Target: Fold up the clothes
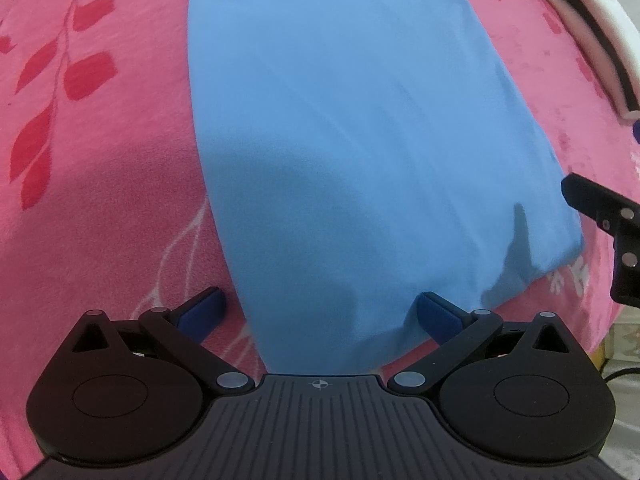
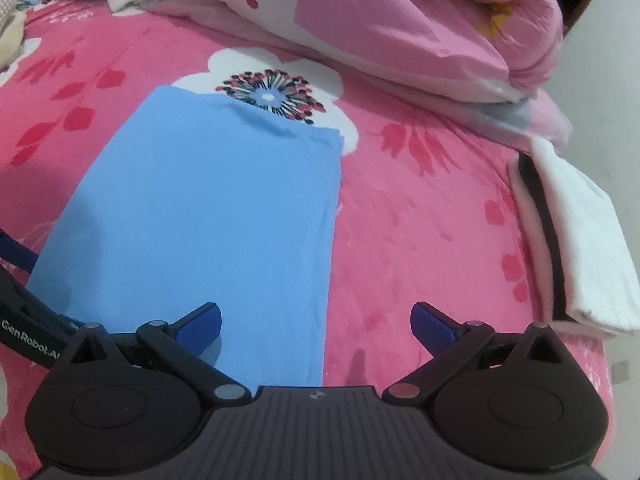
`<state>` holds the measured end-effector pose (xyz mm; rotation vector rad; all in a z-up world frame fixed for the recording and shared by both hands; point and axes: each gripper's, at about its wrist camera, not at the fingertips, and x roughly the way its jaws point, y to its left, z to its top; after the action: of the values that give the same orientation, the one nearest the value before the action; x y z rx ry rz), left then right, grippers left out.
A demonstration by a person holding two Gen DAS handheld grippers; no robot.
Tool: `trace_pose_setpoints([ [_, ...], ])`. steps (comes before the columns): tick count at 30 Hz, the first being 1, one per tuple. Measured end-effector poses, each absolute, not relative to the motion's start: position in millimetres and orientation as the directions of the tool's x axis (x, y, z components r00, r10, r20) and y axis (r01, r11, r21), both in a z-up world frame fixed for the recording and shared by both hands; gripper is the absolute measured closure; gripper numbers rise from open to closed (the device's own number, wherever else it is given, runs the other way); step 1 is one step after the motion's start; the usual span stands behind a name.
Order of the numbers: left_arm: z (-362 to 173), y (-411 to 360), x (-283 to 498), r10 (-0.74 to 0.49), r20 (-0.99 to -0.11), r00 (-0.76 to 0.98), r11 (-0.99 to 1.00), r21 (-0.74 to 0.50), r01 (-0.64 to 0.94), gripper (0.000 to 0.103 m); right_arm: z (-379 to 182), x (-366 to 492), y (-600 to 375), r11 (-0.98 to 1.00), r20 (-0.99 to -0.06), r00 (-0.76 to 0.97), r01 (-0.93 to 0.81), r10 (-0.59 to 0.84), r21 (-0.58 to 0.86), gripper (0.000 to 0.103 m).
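Left wrist view: the left gripper (image 1: 319, 312) hovers low at the near edge of a folded light blue garment (image 1: 352, 152), which lies flat on a bed covered by a pink floral blanket (image 1: 100, 152). Its blue-padded fingers are spread wide and hold nothing. The right gripper (image 2: 316, 322), equally wide open and empty, straddles the garment's right edge. A folded white cloth (image 2: 580, 240) with a dark band lies to the right, and a rolled pink quilt (image 2: 440, 20) lies beyond.
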<state>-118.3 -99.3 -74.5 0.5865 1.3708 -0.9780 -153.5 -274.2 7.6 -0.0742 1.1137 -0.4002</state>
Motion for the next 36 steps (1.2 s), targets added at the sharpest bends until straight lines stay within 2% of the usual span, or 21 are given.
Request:
trace_pose_setpoints([
  [7, -69.8, -98.4, -114.3, -0.242, -0.967, -0.08, 0.51, -0.196, 0.837, 0.001, 4.6, -150.4, -297.8, 0.949, -0.873, 0.416, 0.282, -0.253, -0.141, 0.002],
  [12, -56.8, -81.2, -96.8, -0.266, -0.963, -0.032, 0.593, -0.19, 0.782, 0.001, -0.2, -146.6, -329.5, 0.953, -0.881, 0.445, 0.301, -0.162, -0.024, 0.004],
  [16, -57.3, -64.3, -100.1, -0.23, -0.973, 0.022, 0.664, -0.141, 0.735, 0.001, -9.0, -141.7, -351.2, 0.957, -0.88, 0.466, 0.287, -0.097, 0.047, 0.005],
  [24, -51.7, -48.1, -74.0, -0.18, -0.976, 0.119, 0.779, -0.068, 0.624, 0.006, -19.8, -124.0, -373.8, 0.959, -0.892, 0.451, 0.247, 0.012, 0.138, 0.018],
  [27, -44.5, -41.7, -73.7, -0.177, -0.973, 0.144, 0.802, -0.058, 0.595, 0.012, -19.3, -120.8, -378.9, 0.962, -0.889, 0.456, 0.223, 0.042, 0.159, 0.022],
  [29, -42.0, -44.9, -75.2, -0.179, -0.971, 0.159, 0.812, -0.054, 0.582, 0.023, -18.6, -120.6, -383.2, 0.961, -0.886, 0.46, 0.216, 0.056, 0.173, 0.028],
  [31, -37.7, -48.7, -76.4, -0.186, -0.967, 0.177, 0.815, -0.051, 0.577, 0.027, -17.9, -120.6, -387.6, 0.96, -0.884, 0.463, 0.211, 0.069, 0.186, 0.031],
  [35, -32.5, -59.9, -75.7, -0.221, -0.954, 0.202, 0.804, -0.062, 0.591, 0.045, -17.3, -121.9, -394.5, 0.958, -0.877, 0.472, 0.2, 0.091, 0.207, 0.04],
  [36, -28.0, -59.5, -76.9, -0.239, -0.947, 0.213, 0.799, -0.067, 0.597, 0.046, -18.4, -122.5, -396.0, 0.957, -0.875, 0.475, 0.197, 0.096, 0.212, 0.042],
])
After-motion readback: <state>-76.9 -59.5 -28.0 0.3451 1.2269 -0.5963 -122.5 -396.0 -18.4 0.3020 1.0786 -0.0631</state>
